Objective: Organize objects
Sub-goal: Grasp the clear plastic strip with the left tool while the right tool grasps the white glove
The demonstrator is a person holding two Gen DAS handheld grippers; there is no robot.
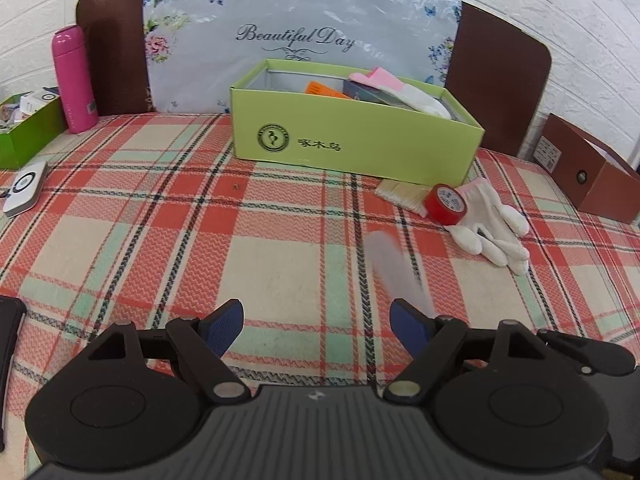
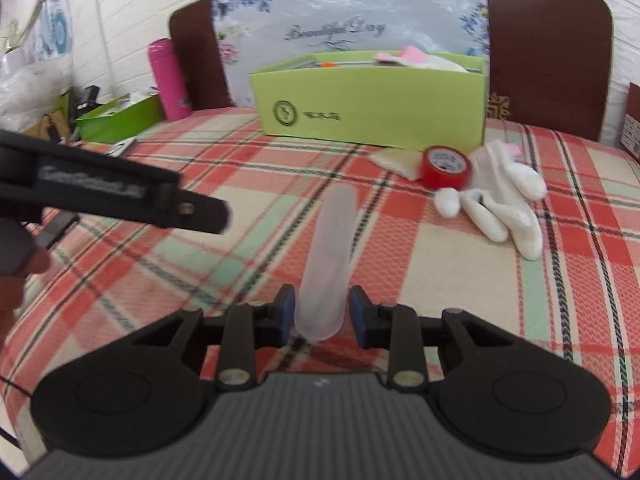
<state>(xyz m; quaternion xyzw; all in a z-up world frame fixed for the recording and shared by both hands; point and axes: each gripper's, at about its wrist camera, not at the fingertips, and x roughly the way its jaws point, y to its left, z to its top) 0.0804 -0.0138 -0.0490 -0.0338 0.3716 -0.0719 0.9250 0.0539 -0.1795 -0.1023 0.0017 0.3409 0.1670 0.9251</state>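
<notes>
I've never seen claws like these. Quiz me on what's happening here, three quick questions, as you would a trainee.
1. True or false: the left claw is open and holds nothing.
2. Which of these lies on the plaid bedspread just in front of the green box? A) a banana B) a red tape roll C) a spoon
3. Fill in the blank: the frosted tube sits between the fingers of the ___ claw.

Key: 1. True. 2. B. 3. Right; the right claw has the tube between its fingers.
</notes>
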